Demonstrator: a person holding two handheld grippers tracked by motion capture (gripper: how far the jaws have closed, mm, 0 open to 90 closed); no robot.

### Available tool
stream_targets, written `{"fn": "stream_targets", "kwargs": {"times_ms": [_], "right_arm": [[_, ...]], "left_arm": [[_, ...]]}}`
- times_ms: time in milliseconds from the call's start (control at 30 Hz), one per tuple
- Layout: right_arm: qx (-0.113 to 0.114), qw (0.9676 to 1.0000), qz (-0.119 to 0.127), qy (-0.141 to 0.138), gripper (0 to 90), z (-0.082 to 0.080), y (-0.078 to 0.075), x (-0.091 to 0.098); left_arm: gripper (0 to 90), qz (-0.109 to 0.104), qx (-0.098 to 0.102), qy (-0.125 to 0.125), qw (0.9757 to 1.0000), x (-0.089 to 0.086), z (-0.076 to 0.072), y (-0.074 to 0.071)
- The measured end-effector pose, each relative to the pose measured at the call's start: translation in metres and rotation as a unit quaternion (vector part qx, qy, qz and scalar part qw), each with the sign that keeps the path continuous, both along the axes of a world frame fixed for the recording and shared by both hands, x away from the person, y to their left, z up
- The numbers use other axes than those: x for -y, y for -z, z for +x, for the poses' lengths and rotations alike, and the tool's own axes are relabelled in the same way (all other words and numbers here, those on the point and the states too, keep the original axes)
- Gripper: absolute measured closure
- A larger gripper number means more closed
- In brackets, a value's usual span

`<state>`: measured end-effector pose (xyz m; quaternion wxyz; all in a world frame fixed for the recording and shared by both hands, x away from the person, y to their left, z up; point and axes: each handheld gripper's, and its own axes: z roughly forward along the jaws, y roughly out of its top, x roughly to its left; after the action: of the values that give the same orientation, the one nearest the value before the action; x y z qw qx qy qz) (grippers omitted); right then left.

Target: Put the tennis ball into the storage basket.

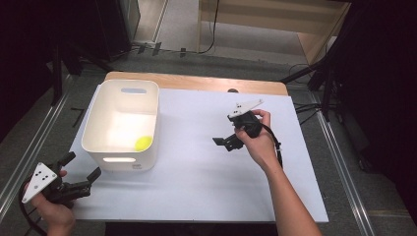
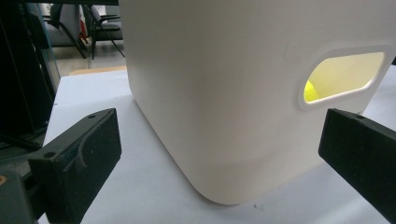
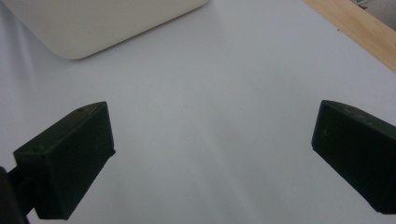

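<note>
I am holding my left gripper (image 1: pixel 78 169), jaws spread, lower left; the bin (image 1: pixel 120 125) is lying upper right of it, nearer than to my released right gripper (image 1: pixel 227 141).

No lettering, label, brand mark, number or sign can be read on anything at the table.
</note>
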<state>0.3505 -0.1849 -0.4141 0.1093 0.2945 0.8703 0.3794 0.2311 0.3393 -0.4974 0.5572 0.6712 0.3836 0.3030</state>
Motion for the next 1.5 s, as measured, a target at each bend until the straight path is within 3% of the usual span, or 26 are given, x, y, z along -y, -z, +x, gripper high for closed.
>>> {"fn": "stream_targets", "kwargs": {"times_ms": [900,1500], "right_arm": [[0.012,0.9978,0.037,0.054,0.0,-0.032,0.037,0.061],[0.029,0.9912,0.075,0.105,0.0,-0.06,0.062,0.105]], "left_arm": [[0.0,0.002,0.0,-0.001,1.0,0.0,0.0,0.0],[0.0,0.003,0.0,-0.003,1.0,0.0,0.0,0.0]]}}
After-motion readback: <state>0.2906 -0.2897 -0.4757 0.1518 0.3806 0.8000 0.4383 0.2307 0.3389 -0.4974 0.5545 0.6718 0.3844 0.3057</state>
